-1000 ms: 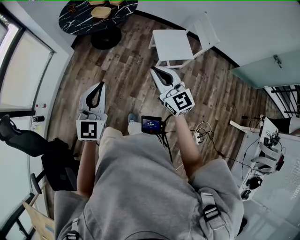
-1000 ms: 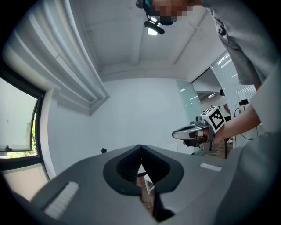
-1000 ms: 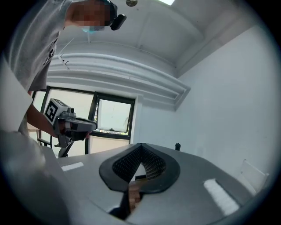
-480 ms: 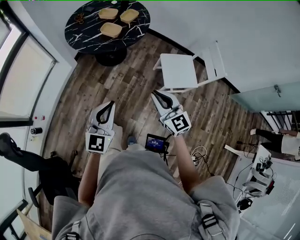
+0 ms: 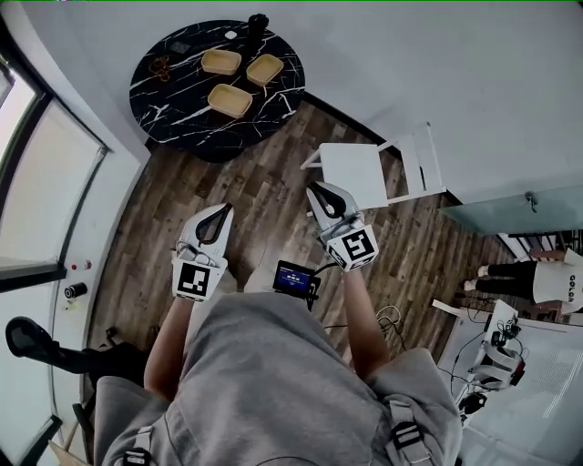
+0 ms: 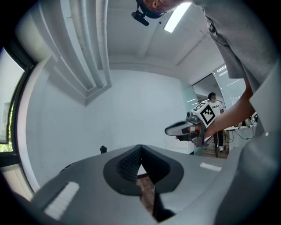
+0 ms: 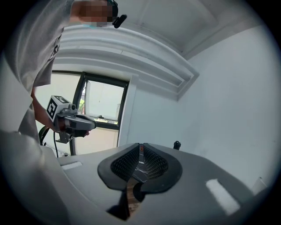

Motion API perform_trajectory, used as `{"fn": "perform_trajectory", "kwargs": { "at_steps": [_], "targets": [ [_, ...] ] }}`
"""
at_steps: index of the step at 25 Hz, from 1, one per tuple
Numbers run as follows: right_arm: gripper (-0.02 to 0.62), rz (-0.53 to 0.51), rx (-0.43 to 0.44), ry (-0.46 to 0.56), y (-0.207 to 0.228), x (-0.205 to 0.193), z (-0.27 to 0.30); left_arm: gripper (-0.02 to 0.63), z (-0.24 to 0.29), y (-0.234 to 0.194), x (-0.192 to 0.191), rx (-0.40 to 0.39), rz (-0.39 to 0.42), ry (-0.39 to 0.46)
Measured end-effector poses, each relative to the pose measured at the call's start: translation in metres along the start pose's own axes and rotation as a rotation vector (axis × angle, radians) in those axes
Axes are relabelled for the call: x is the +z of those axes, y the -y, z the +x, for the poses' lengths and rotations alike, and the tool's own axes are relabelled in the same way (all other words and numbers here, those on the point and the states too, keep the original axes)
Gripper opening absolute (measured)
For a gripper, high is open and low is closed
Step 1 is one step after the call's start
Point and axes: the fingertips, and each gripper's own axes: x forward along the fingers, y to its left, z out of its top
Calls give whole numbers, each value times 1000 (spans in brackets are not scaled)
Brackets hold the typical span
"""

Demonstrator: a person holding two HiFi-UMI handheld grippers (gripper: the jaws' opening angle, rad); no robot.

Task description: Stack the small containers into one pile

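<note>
Desk (image 5: 173,91) has slid fuller into view; its three containers (image 5: 230,100) sit far ahead of you, well apart from both grippers. Left gripper (image 5: 221,212) fingers together, empty, lines up nearest; right gripper (image 5: 321,189) fingers opening, nothing btwn.

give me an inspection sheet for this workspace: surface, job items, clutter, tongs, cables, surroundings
surface: round black marble table, ahead of the person, beyond both tongs
job's things: three tan containers on the table: back left container, back right container, front container; lying apart, none stacked
clutter: dark bottle-like thing at the far rim; small items at the table's left, too small to name
grippers: left tongs shut, empty; right tongs opening, nothing between them; both over the floor
cables: loose cables on the floor, right of the person
surroundings: wood floor, white chair, window at left, bystander far right
</note>
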Motion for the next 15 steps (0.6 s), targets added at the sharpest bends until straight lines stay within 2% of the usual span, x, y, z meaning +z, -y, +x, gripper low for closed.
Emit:
{"fn": "perform_trajectory", "kwargs": {
  "at_steps": [3, 5, 9, 15],
  "targets": [
    [56, -19, 16, -36, 7, -6, 34, -3, 15, -38, -11, 2, 11, 1],
    [60, -15, 18, -62, 14, -17, 50, -3, 22, -54, -20, 10, -18, -13],
    [58, 22, 3, -82, 48, -34, 87, -3, 52, -79, -38, 12, -79, -91],
    [58, 43, 30, -93, 118, -65, 171, -3, 127, -118, -49, 4, -35, -106]
  ]
}}
